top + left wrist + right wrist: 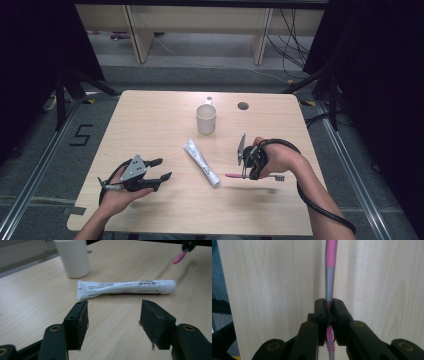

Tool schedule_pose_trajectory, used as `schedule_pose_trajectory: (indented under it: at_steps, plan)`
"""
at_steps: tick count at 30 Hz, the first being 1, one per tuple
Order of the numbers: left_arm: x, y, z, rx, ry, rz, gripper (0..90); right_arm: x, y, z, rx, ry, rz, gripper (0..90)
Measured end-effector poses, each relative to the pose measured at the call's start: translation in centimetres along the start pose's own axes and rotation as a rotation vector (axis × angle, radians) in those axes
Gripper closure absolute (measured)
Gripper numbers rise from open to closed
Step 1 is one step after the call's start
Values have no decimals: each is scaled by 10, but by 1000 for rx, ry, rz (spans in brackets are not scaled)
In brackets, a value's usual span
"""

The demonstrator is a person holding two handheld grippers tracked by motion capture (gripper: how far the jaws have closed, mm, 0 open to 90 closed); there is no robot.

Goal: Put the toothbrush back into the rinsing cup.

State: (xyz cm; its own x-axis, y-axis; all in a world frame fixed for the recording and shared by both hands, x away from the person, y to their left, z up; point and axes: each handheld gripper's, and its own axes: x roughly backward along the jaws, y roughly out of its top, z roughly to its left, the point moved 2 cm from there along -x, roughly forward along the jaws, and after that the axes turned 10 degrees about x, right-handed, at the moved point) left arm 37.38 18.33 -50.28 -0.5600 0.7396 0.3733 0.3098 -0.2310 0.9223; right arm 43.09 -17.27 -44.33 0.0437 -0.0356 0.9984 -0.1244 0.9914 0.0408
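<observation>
Right gripper (pixel 329 315) jaws clamp toothbrush (pixel 330 277); left gripper (pixel 113 322) gapes near toothpaste tube (pixel 125 288).

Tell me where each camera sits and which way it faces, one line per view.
High view: above the person's side, looking forward and down on the table; forearms and both grippers show.
Left gripper view: rides the left gripper, fingers open, facing the toothpaste tube and cup.
Right gripper view: rides the right gripper, looking down at the tabletop, fingers shut on the toothbrush.
Shared: high and left gripper views both show tube, cup and toothbrush.
</observation>
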Motion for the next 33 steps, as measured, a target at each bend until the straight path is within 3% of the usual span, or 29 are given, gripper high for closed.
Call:
schedule_pose_trajectory:
  at_steps: [2,3,4,9,10,11,12,14,16,17,23,26,27,28,29,31,33]
  plan:
    - [-4,5,-7,-22,-45,24,394,1,2,0,47,-3,5,833]
    - [-9,10,-13,-39,-88,37,396,3,5,0,61,5,12,833]
    - [-9,10,-13,-39,-88,37,396,3,5,0,61,5,12,833]
    - [-33,29,-40,-95,-227,111,396,9,22,6,99,-1,21,833]
    - [-33,29,-40,-95,-227,111,397,9,22,6,99,-1,21,833]
    - [-39,34,-44,-114,-249,127,397,10,28,6,133,0,17,833]
    - [-48,39,-52,-123,-284,140,397,10,30,6,136,-1,12,833]
    - [-57,43,-60,-138,-309,159,397,11,34,7,151,8,21,833]
    - [-63,45,-64,-156,-321,170,397,12,37,8,139,14,35,833]
    - [-67,47,-68,-176,-328,183,399,10,40,6,178,20,31,833]
    - [-94,53,-84,-225,-357,222,440,11,52,7,198,28,42,833]
    - [-101,52,-88,-219,-362,223,475,9,55,7,192,35,-7,833]
    - [-104,52,-88,-228,-353,229,519,12,58,6,215,37,27,833]
    - [-104,52,-88,-228,-353,229,535,12,58,6,215,37,27,833]
    - [-107,51,-90,-225,-361,234,554,10,58,7,189,41,-17,833]
    - [-108,50,-89,-234,-359,246,567,10,59,8,176,42,-26,833]
    - [-111,48,-89,-234,-360,254,603,10,60,5,214,33,-28,833]
